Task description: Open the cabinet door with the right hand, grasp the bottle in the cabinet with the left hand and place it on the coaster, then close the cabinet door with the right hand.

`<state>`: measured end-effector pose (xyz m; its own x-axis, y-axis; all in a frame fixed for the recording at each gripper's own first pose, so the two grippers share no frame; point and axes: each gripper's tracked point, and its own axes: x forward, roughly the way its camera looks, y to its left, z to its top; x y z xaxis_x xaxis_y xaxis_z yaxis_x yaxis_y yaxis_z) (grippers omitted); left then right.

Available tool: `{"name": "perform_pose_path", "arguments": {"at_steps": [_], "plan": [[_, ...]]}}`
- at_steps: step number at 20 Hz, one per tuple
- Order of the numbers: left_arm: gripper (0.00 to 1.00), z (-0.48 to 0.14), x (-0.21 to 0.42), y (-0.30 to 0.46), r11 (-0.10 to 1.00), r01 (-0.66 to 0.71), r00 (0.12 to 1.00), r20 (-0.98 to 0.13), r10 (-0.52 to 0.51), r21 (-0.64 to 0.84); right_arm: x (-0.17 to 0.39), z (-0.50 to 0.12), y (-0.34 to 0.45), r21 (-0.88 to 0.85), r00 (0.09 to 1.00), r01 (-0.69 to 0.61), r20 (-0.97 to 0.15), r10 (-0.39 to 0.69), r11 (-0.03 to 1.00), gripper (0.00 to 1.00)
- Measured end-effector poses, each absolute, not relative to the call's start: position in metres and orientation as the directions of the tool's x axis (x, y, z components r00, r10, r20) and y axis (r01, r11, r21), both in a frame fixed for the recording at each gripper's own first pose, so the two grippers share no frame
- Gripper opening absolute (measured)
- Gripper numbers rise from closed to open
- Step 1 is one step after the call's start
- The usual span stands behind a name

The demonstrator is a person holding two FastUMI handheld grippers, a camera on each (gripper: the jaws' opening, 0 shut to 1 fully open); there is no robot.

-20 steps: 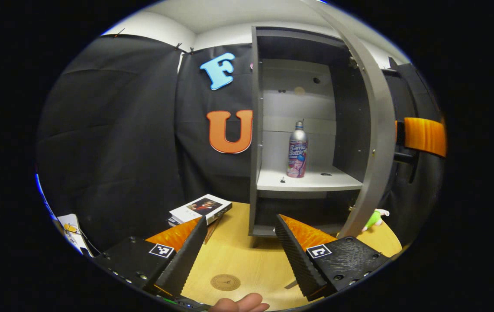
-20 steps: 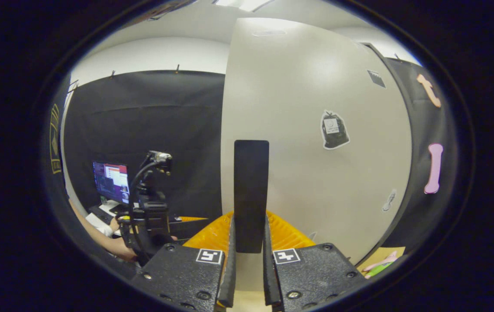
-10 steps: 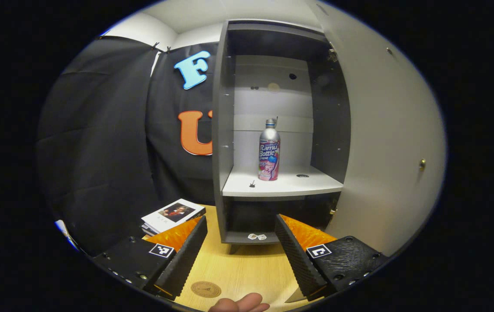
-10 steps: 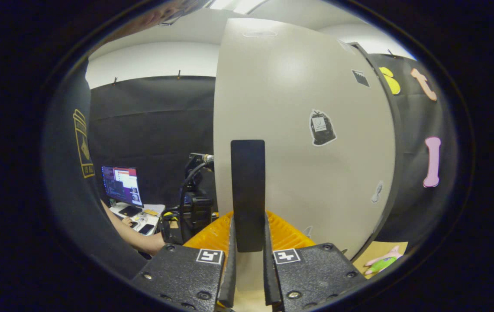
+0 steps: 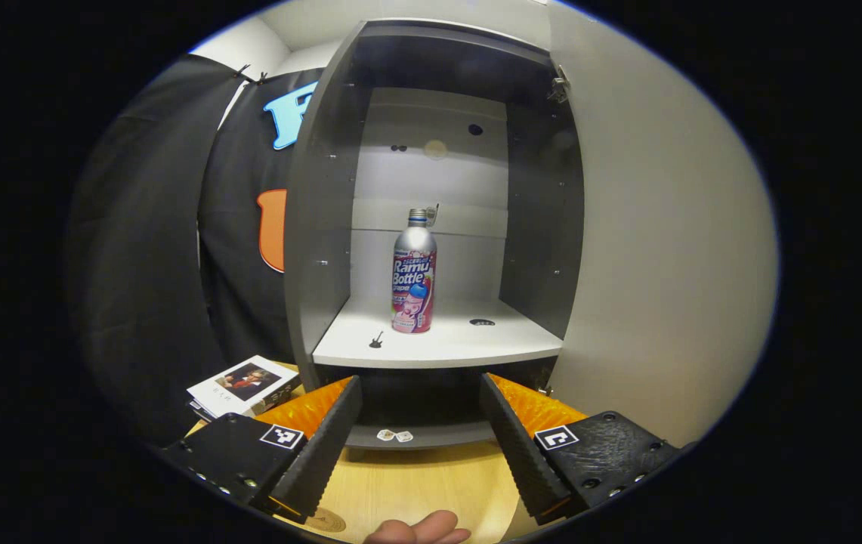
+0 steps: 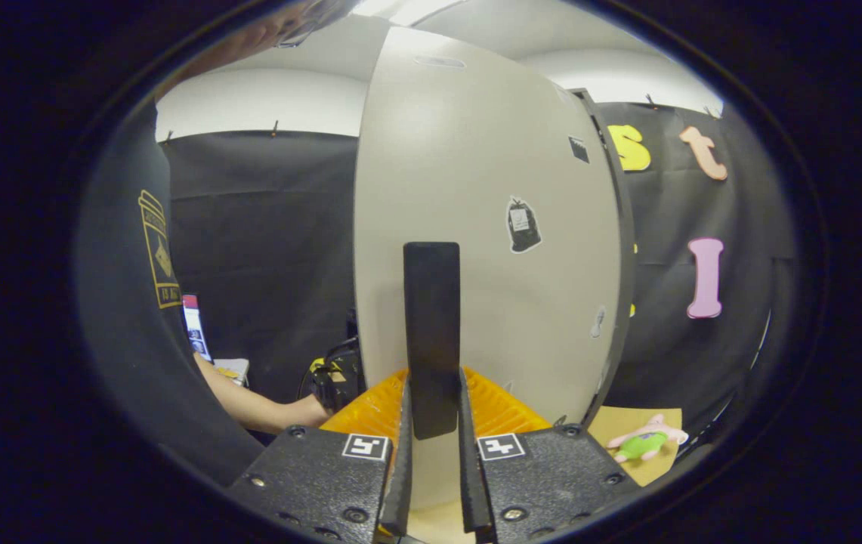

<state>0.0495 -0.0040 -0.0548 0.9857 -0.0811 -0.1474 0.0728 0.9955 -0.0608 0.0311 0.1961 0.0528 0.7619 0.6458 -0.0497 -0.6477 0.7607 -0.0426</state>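
Book (image 5: 243, 380) left of cabinet (image 5: 325, 227) (door (image 5: 665, 249) open); bottle (image 5: 413, 279) unobstructed.

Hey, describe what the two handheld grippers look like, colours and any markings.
The left gripper and right gripper match: black textured blocks with screws, each bearing a small black-and-white square marker, orange ribbed parts behind, and black fingers with ridged inner faces. In the right gripper view, a bare forearm emerges beside a dark garment with a yellow print.

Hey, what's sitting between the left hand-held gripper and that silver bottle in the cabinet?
Nothing blocks it: in the left gripper view, bare white shelf lies between the open left hand-held gripper and the silver bottle.
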Motion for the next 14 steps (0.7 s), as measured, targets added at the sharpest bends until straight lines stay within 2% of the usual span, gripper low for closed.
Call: {"name": "perform_pose_path", "arguments": {"at_steps": [4,8,14], "plan": [[0.95,-0.043,0.064,-0.004,0.993,0.093,0.991,-0.094,-0.1,-0.071,0.025,0.054,0.188,-0.065,0.845,-0.535,-0.035,0.534,0.842,0.29],[0.95,-0.042,0.073,-0.005,0.99,0.117,0.988,-0.091,-0.123,-0.073,0.018,0.054,0.177,-0.063,0.91,-0.415,-0.025,0.414,0.908,0.31],[0.95,-0.043,0.084,0.008,0.999,0.034,0.996,-0.087,-0.035,-0.007,0.017,0.053,0.14,-0.033,0.978,-0.207,0.014,0.208,0.978,0.31]]}}
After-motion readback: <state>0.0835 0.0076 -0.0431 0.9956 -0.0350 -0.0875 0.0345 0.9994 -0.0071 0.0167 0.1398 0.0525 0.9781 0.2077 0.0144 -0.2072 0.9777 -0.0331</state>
